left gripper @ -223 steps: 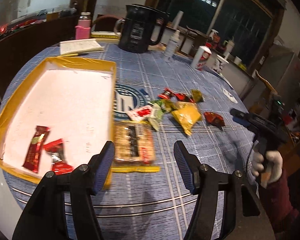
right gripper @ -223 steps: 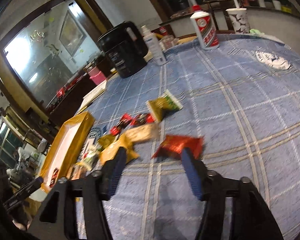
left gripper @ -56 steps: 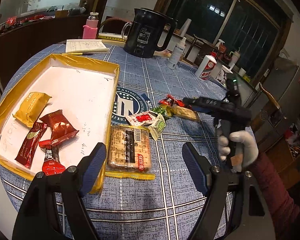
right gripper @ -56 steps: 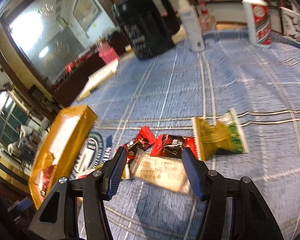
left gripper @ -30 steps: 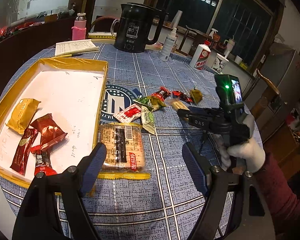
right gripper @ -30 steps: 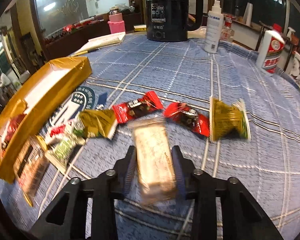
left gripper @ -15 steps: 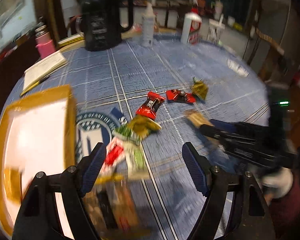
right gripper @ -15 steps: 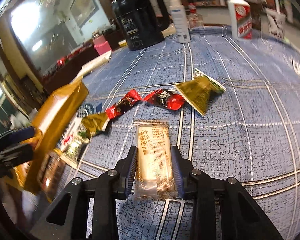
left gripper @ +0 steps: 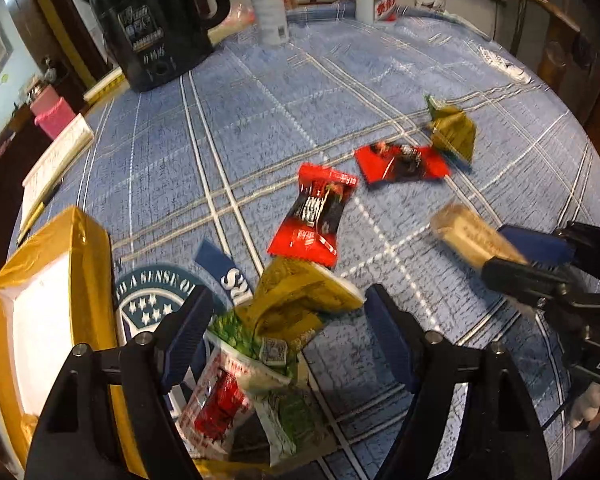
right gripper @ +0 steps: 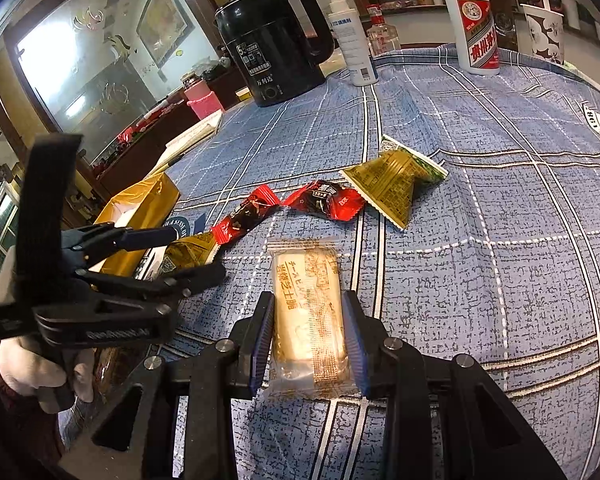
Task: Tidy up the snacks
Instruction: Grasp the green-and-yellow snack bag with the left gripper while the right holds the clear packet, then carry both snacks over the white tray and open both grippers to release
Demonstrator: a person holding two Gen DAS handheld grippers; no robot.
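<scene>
Pinching a clear-wrapped pale biscuit bar [right gripper: 309, 312] between its blue pads, the right claw [right gripper: 309, 334] held the packet lengthwise just above the blue checked cloth of the bench [right gripper: 480, 208]; whether the bar's far end touched the cloth could not be told. From the left wrist view the same bar [left gripper: 466, 236] stuck out of that claw [left gripper: 512, 256] at the right edge of the picture.

The left claw [left gripper: 288, 332] hung spread wide over a small heap of wrappers: a yellow-green sachet [left gripper: 296, 304] on top, a white and green packet [left gripper: 276, 396] and a red and white packet [left gripper: 218, 400] beneath it, none of them gripped. The picture was motion-blurred here. Just left of the heap stood the gold-rimmed white tray [left gripper: 90, 272], its contents out of sight in this view.

Beyond the heap lay a red and black candy wrapper [left gripper: 316, 216], then a second red and black candy [left gripper: 404, 162] touching a gold triangular sachet [left gripper: 454, 134]. From the right wrist view these three formed a loose row across the cloth ahead of the held bar.

At the far side of the bench stood a black electric kettle [right gripper: 272, 40], a white spray bottle [right gripper: 352, 40], a white liquor bottle with a red label [right gripper: 476, 28], a patterned paper cup [right gripper: 544, 34], a pink flask [right gripper: 202, 98] and a notebook [left gripper: 54, 156].
</scene>
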